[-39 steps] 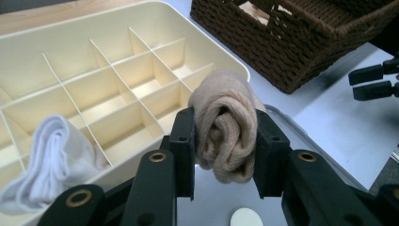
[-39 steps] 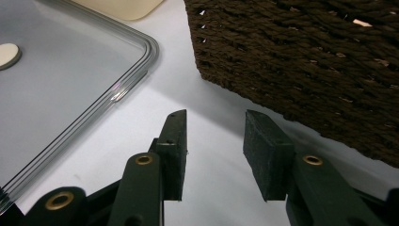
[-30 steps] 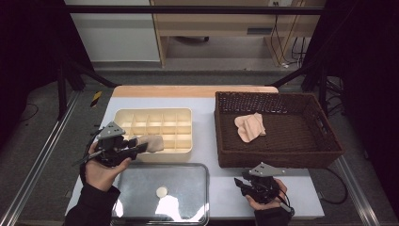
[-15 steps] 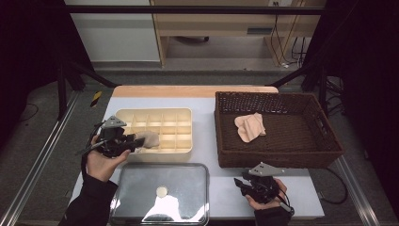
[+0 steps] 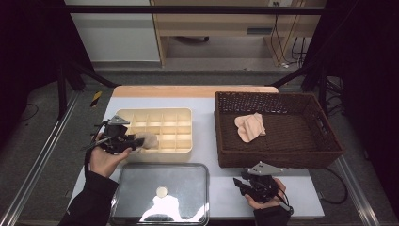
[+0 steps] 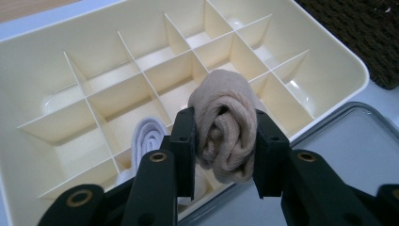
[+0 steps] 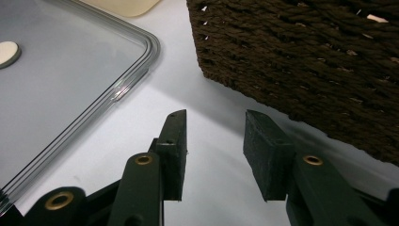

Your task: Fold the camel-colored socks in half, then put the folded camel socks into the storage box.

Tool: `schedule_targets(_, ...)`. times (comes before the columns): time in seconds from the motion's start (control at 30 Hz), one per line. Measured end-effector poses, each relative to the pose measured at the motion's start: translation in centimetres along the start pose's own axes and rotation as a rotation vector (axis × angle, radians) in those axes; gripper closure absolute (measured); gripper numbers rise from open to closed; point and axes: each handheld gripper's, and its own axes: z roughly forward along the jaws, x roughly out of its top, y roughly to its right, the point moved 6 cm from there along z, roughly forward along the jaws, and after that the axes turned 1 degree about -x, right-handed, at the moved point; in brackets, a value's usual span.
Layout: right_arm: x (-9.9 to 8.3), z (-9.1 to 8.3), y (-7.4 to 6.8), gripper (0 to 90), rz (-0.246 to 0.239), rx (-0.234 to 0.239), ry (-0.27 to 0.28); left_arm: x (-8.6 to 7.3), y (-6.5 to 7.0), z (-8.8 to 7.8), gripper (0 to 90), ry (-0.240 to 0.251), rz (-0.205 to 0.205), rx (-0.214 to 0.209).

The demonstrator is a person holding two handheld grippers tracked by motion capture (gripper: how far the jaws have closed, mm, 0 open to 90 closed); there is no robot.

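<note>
My left gripper is shut on a rolled beige sock, held over the near row of the cream divided organizer box. From above, that gripper and the sock hang at the box's front left. A rolled white sock lies in a near compartment, just left of the held one. Another beige sock lies flat in the brown wicker basket. My right gripper stands open with nothing between its jaws, low over the white table beside the basket; seen from above it rests near the table's front edge.
A clear plastic lid with a round white sticker lies flat at the front, just before the organizer; its corner is left of my right gripper. A wooden strip runs along the table's far edge. Metal rails flank the table.
My left gripper has carried the beige sock left and away from me and lowered it toward the box's near compartments. The right gripper has stayed where it was.
</note>
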Motion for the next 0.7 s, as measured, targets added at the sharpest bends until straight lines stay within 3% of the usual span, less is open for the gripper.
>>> schedule_targets(0.7,-0.1,0.2,0.0,60.5,0.001,0.004,-0.017,-1.2,-0.2,2.5,65.7,-0.118,0.03,0.004)
